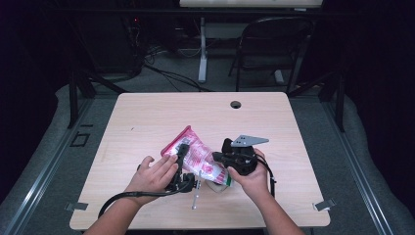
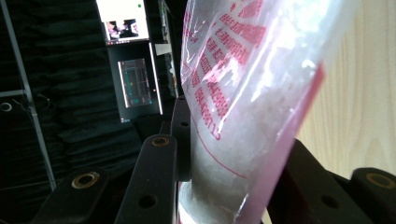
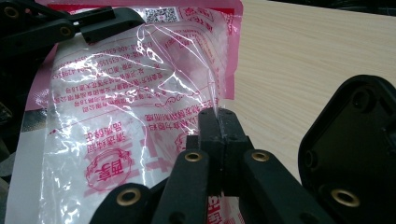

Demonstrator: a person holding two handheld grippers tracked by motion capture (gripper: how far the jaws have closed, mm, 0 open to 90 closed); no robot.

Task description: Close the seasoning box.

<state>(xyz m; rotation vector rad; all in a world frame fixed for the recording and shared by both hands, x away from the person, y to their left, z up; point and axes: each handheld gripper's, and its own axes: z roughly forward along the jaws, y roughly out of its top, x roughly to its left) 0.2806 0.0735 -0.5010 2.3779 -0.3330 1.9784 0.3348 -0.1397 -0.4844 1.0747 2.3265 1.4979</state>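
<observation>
A pale wooden table (image 1: 147, 117) stood in a dark room, a folding chair (image 1: 274, 44) beyond its far edge. Near the table's front middle lay a pink-and-clear plastic bag (image 1: 198, 156) printed in red, filled with something white. The left gripper (image 1: 182, 161) had the bag between its part-spread jaws, one pad flat against the film in the left gripper view. The right gripper (image 3: 218, 126) was pressed together, pinching a fold of the bag's clear film at its edge. A cable (image 1: 122, 198) trailed from the left gripper.
</observation>
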